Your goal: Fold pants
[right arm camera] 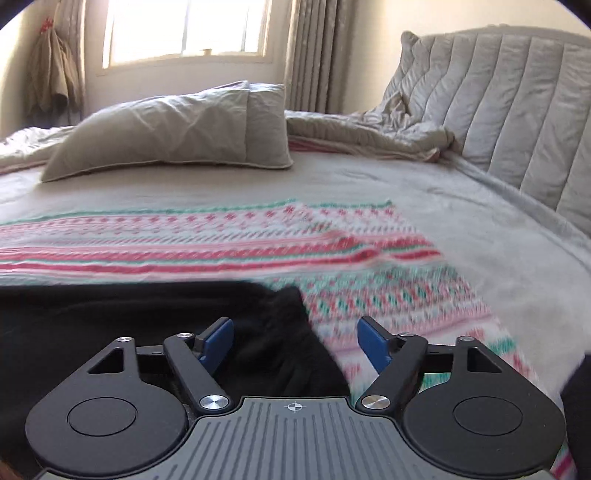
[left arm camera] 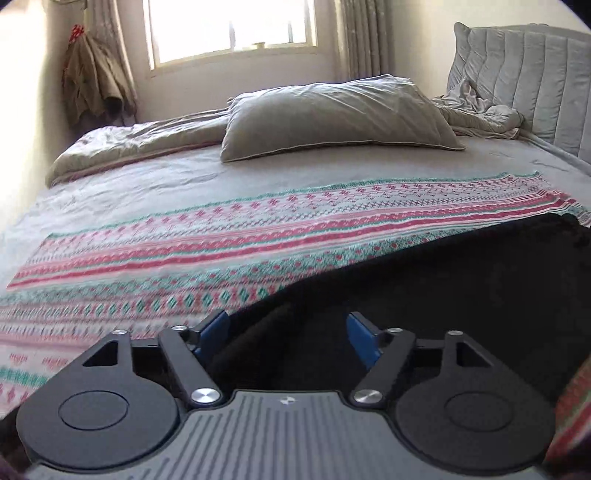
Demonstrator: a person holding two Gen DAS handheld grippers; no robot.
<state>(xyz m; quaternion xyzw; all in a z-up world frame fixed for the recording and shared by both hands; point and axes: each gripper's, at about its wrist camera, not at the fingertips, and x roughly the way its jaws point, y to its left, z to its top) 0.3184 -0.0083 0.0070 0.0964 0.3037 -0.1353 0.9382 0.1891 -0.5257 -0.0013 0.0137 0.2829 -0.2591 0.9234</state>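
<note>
Black pants (left arm camera: 461,280) lie on a patterned pink, green and white blanket (left arm camera: 184,251) near the bed's front edge. My left gripper (left arm camera: 286,338) stands open over the pants' left end, its blue pads (left arm camera: 214,332) apart with dark cloth lying beneath and between them, not pinched. In the right wrist view the black pants (right arm camera: 129,314) fill the lower left, ending in a corner near the middle. My right gripper (right arm camera: 295,343) is open above that corner, with one blue pad (right arm camera: 218,341) over black cloth and the other over the patterned blanket (right arm camera: 369,295).
A grey pillow (left arm camera: 332,118) lies across the middle of the bed, with a rumpled duvet (left arm camera: 129,144) behind it. A padded headboard (right arm camera: 509,110) rises at the right. A window (left arm camera: 229,29) and curtains stand at the far wall.
</note>
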